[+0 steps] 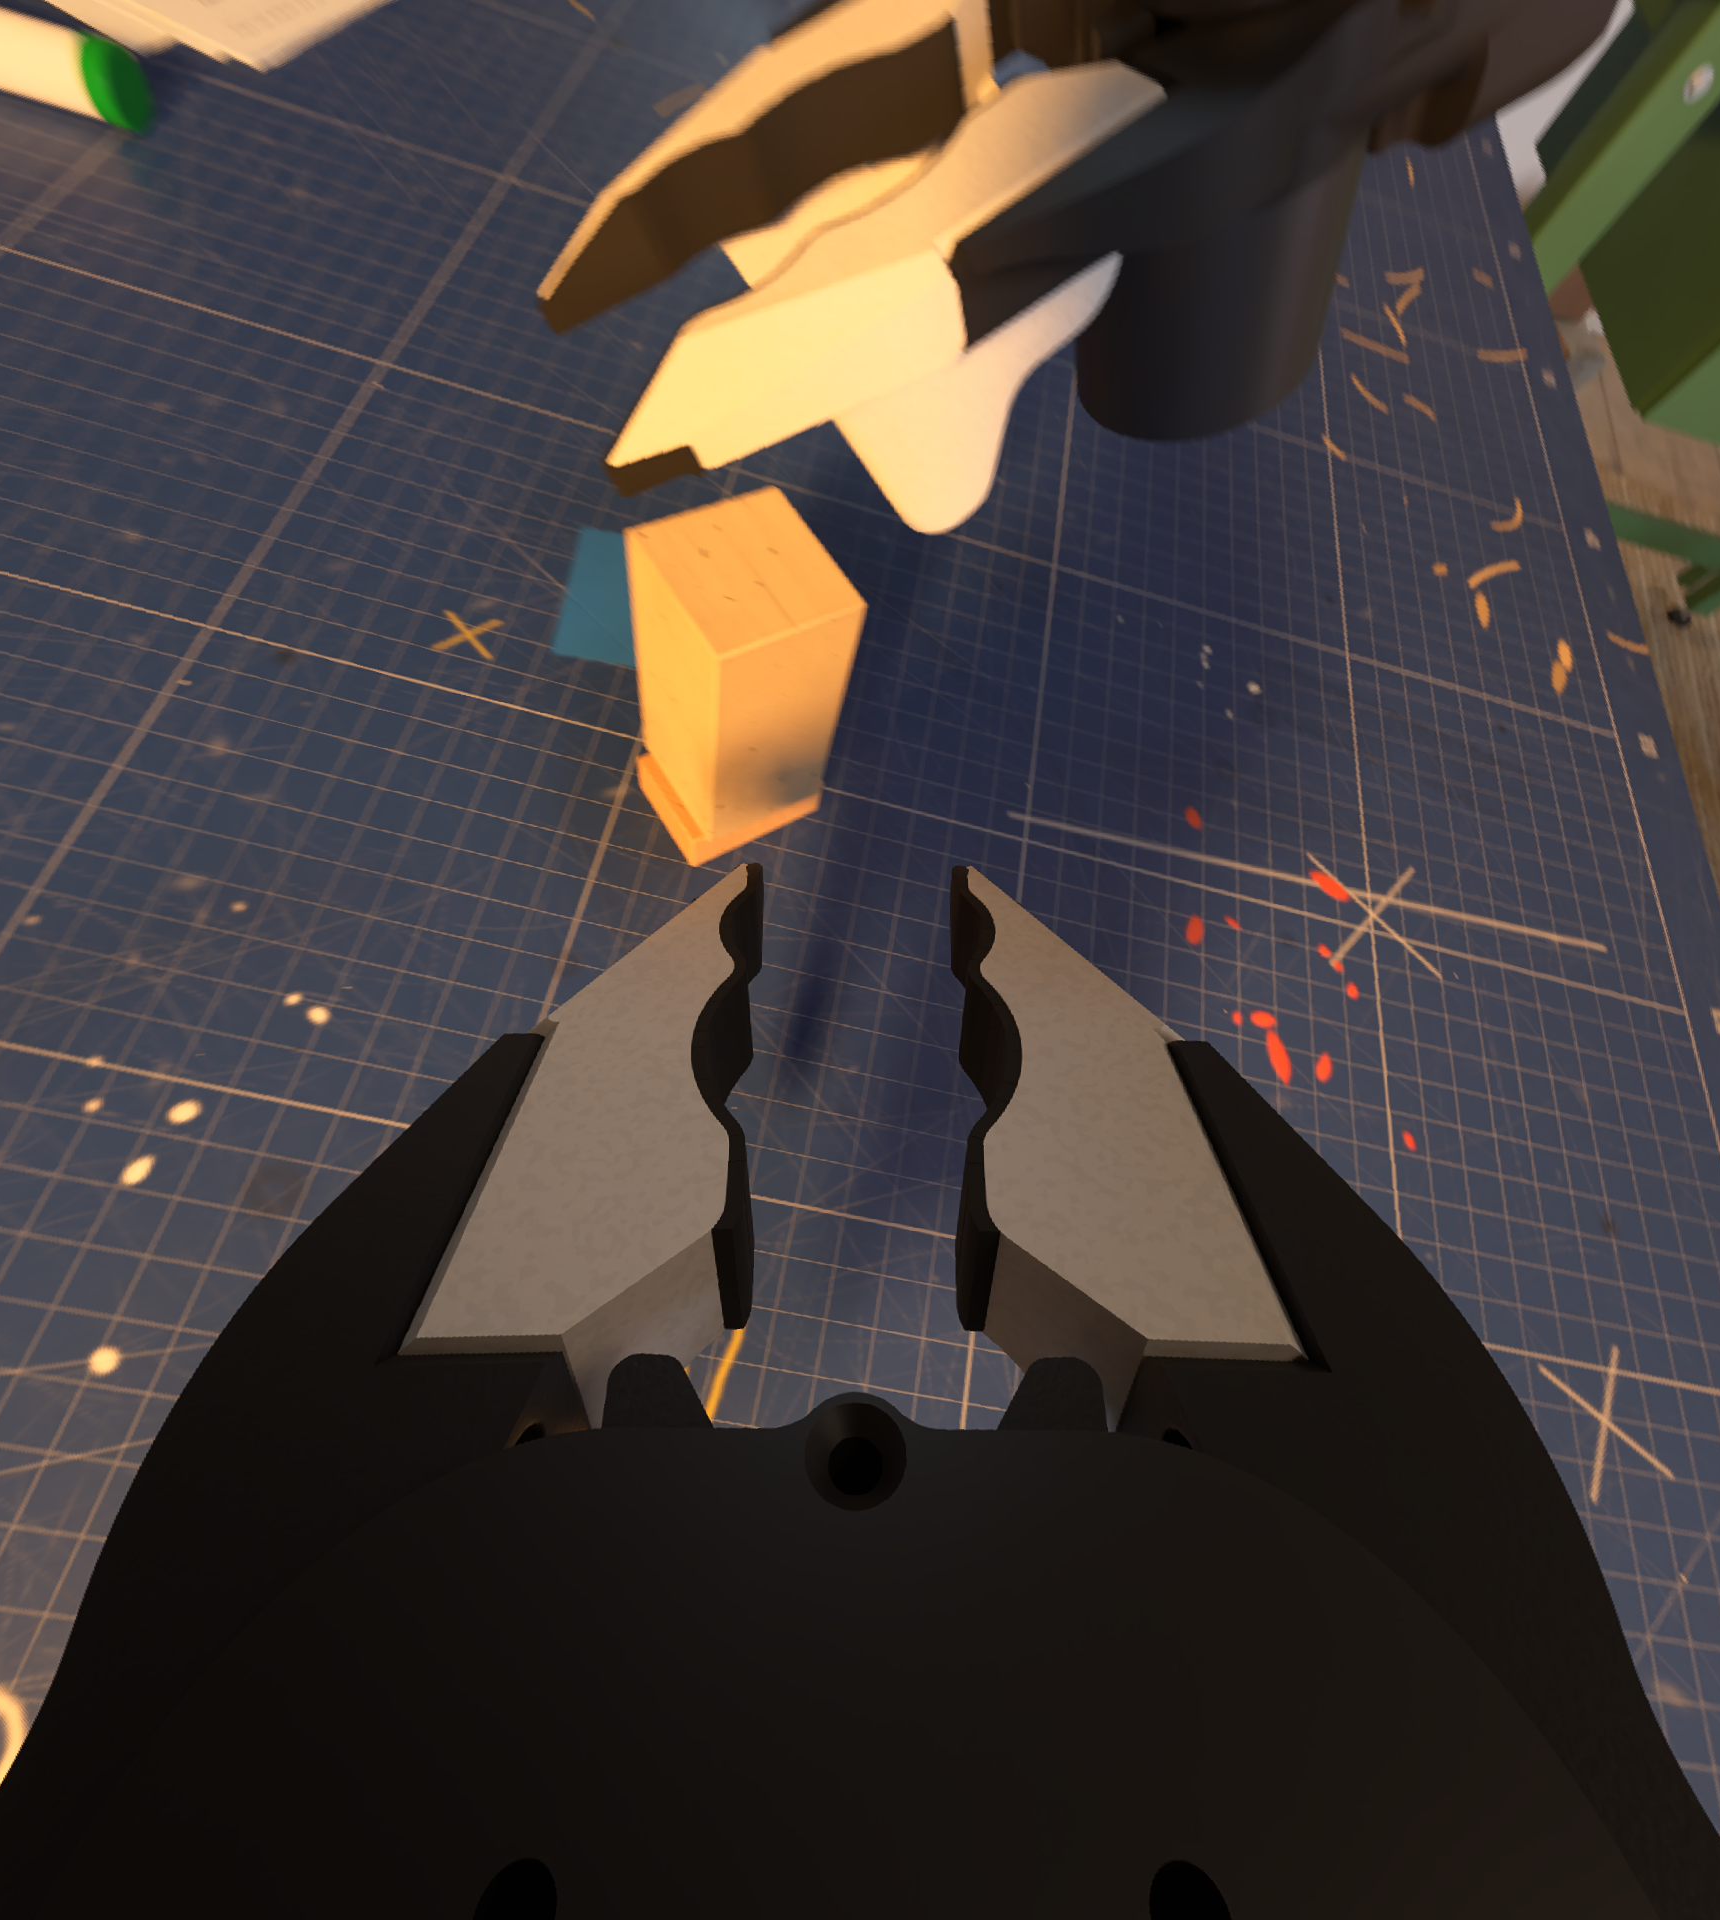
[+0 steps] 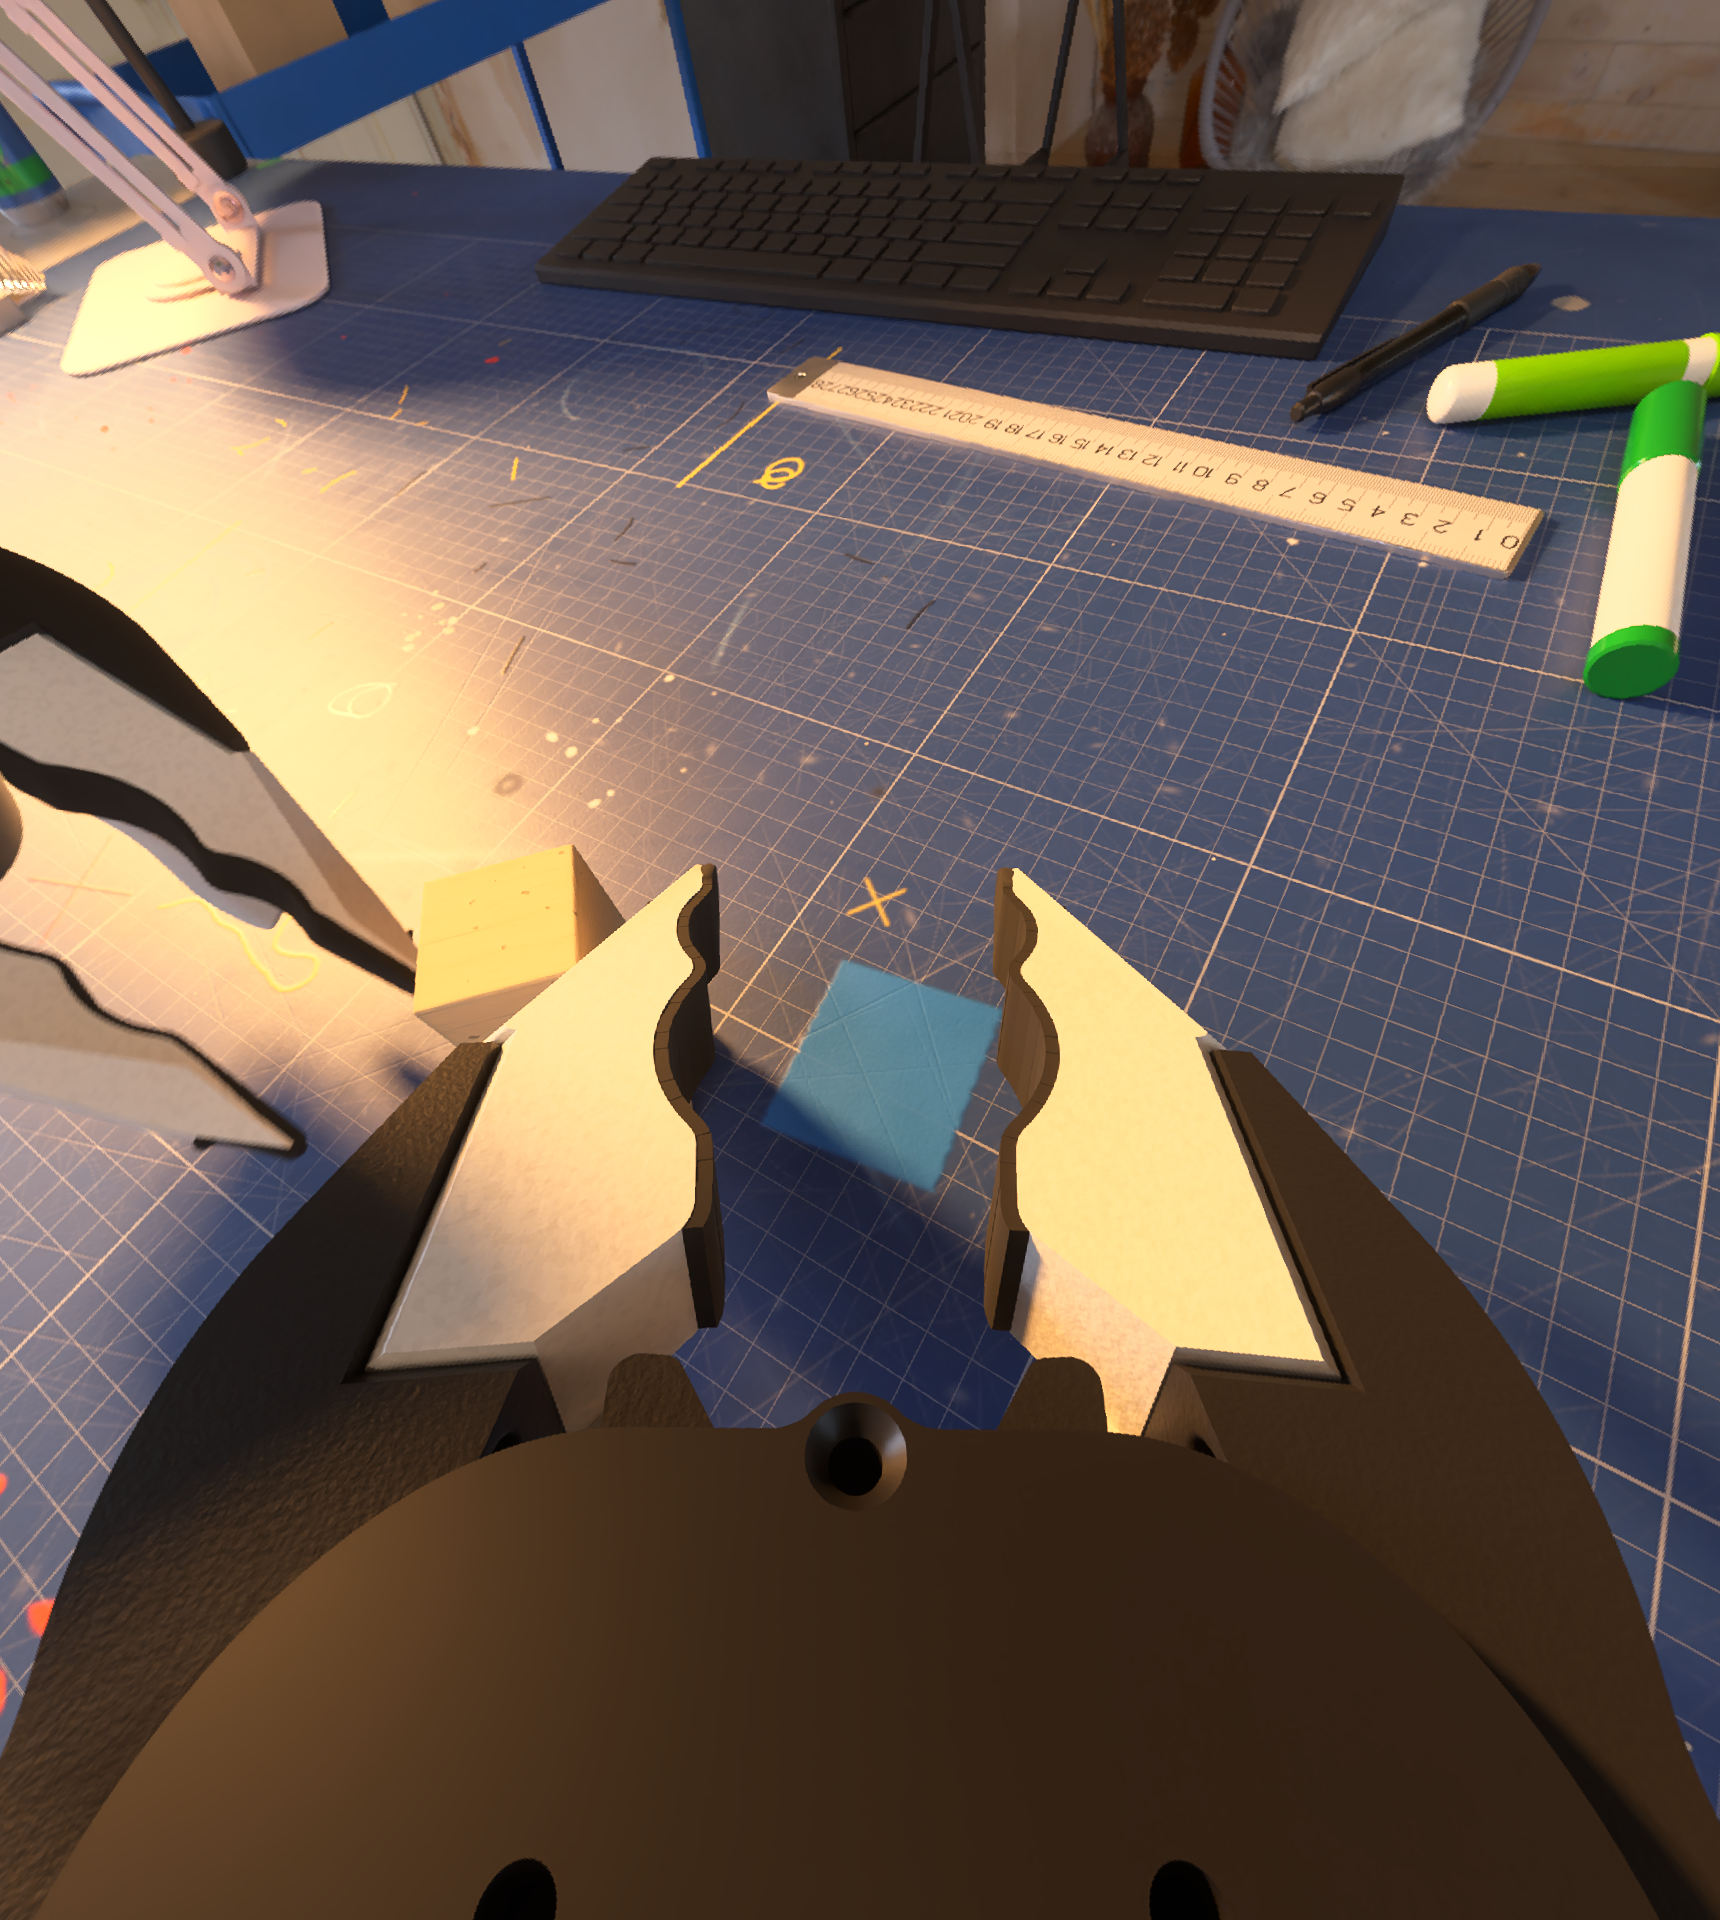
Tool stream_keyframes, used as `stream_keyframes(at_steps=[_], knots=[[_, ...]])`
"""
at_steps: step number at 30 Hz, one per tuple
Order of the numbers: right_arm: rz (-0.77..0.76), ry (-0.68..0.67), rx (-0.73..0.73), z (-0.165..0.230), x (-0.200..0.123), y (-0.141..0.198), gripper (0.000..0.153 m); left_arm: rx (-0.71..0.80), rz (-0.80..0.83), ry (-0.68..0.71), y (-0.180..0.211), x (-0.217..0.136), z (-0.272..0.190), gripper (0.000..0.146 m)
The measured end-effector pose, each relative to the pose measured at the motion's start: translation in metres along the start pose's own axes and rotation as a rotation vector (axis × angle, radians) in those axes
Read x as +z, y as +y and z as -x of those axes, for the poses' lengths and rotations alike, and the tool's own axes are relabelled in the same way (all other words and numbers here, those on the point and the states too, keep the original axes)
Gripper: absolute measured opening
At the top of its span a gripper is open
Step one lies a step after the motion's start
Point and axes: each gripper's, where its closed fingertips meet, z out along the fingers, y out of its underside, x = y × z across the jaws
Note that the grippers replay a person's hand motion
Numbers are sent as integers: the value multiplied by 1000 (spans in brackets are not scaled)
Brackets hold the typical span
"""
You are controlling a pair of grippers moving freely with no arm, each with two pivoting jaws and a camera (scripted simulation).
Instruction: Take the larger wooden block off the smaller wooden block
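Closest in the left wrist view, the left claw (image 1: 856, 883) has its jaws parted by a moderate gap with nothing between them, hovering over the blue cutting mat (image 1: 212, 831). Just ahead of its tips and a little to their left stands the big block (image 1: 742, 665), upright on the small block (image 1: 684, 821), of which only a thin edge shows at the base. Beyond the stack and above it, the right claw (image 1: 586, 384) hangs in the air with its jaws apart and empty, its lower fingertip near the big block's top but not touching. A blue square (image 1: 591, 608) lies flat on the mat behind the stack. In the right wrist view, the right claw (image 2: 856, 883) frames that blue square (image 2: 882, 1070) between its open fingers, while the big block (image 2: 503, 940) sits just left of its left finger, partly hidden by it. The left claw (image 2: 347, 1039) shows farther left, one tip close beside the block. Well ahead of the right claw lie a ruler (image 2: 1157, 462), a keyboard (image 2: 981, 244), a pen (image 2: 1417, 338) and two green markers (image 2: 1645, 551).
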Motion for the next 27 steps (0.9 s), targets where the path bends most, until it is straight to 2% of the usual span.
stream_keyframes(at_steps=[2,6,10,14,19,21,24,27], knots=[[-9,-1,9,-1,-2,-2,53,-20,-40,-55,-4,-5,12,36],[-58,-40,16,6,-8,-11,54,-44,-56,-298,-4,-19,52,37],[-135,-224,9,38,-17,-26,63,-43,-11,-360,6,-18,64,42],[-54,-284,-54,63,-18,-19,68,-26,75,-448,19,-17,76,45],[134,-197,-169,68,-4,13,62,7,96,-423,20,-10,70,52],[173,-181,-196,68,1,21,45,30,101,-398,20,-6,64,56],[162,-186,-147,66,2,20,36,71,106,-383,18,-1,57,61],[74,-253,-15,66,-4,6,34,106,102,-369,14,5,50,64]])
